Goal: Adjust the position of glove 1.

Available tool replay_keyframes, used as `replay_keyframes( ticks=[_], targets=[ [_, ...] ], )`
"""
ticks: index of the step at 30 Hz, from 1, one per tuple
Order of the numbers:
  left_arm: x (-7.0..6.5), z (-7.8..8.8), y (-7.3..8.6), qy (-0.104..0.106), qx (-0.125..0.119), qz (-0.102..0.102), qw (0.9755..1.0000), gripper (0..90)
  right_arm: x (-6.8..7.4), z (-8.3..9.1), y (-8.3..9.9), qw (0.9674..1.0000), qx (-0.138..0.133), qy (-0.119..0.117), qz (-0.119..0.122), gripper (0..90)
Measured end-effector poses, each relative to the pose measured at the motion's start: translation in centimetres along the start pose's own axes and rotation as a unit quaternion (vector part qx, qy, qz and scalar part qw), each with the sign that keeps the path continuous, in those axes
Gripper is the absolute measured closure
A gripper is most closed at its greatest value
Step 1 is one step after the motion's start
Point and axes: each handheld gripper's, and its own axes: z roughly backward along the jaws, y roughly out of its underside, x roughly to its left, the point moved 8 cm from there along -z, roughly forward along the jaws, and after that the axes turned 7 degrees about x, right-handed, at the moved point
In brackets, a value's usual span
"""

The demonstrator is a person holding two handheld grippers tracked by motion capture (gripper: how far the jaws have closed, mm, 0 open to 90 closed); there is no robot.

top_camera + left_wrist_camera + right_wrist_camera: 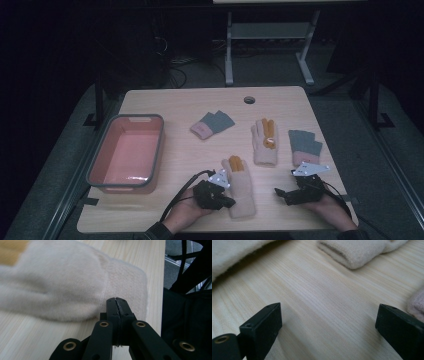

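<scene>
Left gripper [226, 201] sits pinched together, seemingly on the near cream glove's [241, 187] cuff; right gripper [281, 194] gapes apart, idle. Pink bin [155, 160] holds nothing; all four gloves remain out.

Bare desk [185, 155] between pink tub [126, 151] and near cream glove [240, 185], open strip between both tongs, three gloves crowding the right half beyond

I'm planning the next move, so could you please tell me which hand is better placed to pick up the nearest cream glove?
Left: the left gripper sits against the cream glove, shut; the right gripper is open over bare table.
</scene>
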Motion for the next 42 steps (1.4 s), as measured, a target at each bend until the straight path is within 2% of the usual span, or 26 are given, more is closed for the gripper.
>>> replay_keyframes(
  ticks=[6, 10, 14, 18, 25, 26, 28, 30, 34, 35, 36, 38, 42],
  targets=[
    [-0.3, -1.4, -1.7, 0.006, -0.004, -0.013, 0.9999, 89.3, 0.0, 0.0, 0.0, 1.0000, 0.000, 0.000, 0.001, 6.7],
    [-0.4, -1.3, -2.2, -0.001, -0.005, -0.022, 0.9998, 89.3, 0.0, 0.0, 0.0, 1.0000, 0.000, 0.000, 0.001, 6.7],
    [0.2, -0.2, -1.6, -0.015, -0.014, -0.015, 0.9997, 88.7, 0.0, 0.0, 0.0, 1.0000, 0.000, 0.000, 0.001, 6.7],
    [1.0, 1.0, -0.7, -0.033, -0.014, -0.012, 0.9993, 84.1, -0.1, 0.0, -0.1, 1.0000, -0.001, 0.003, -0.002, 6.7],
    [2.7, 3.0, 1.9, -0.059, -0.013, 0.003, 0.9982, 70.4, -0.2, -0.2, -0.3, 1.0000, -0.001, 0.007, -0.004, 7.5],
    [3.0, 3.2, 2.3, -0.063, -0.012, 0.005, 0.9980, 68.3, -0.2, -0.2, -0.3, 1.0000, 0.001, 0.007, -0.005, 9.1],
    [3.5, 3.7, 3.1, -0.069, -0.008, 0.008, 0.9976, 64.6, -0.2, 0.1, -0.4, 1.0000, 0.000, 0.005, -0.002, 17.6],
    [4.1, 4.0, 3.8, -0.081, -0.010, 0.012, 0.9966, 58.1, -0.2, 0.1, -0.5, 0.9999, 0.008, 0.007, -0.002, 19.9],
    [4.7, 4.3, 4.7, -0.090, -0.011, 0.021, 0.9957, 46.6, -0.2, 0.2, -0.7, 0.9998, 0.012, 0.013, -0.004, 27.0],
    [4.9, 4.5, 4.9, -0.095, -0.011, 0.024, 0.9951, 44.0, -0.2, 0.3, -0.7, 0.9997, 0.017, 0.017, -0.008, 30.6],
    [5.2, 4.6, 5.3, -0.104, -0.013, 0.026, 0.9941, 40.8, -0.3, 0.6, -0.9, 0.9995, 0.018, 0.025, -0.008, 40.3],
    [5.7, 4.6, 5.6, -0.118, -0.012, 0.030, 0.9925, 32.8, -0.3, 0.8, -1.2, 0.9996, 0.013, 0.020, -0.017, 46.6],
    [6.1, 4.6, 6.2, -0.130, -0.013, 0.038, 0.9908, 22.4, -0.6, 1.2, -2.0, 0.9991, 0.008, 0.013, -0.039, 58.0]
  ],
)
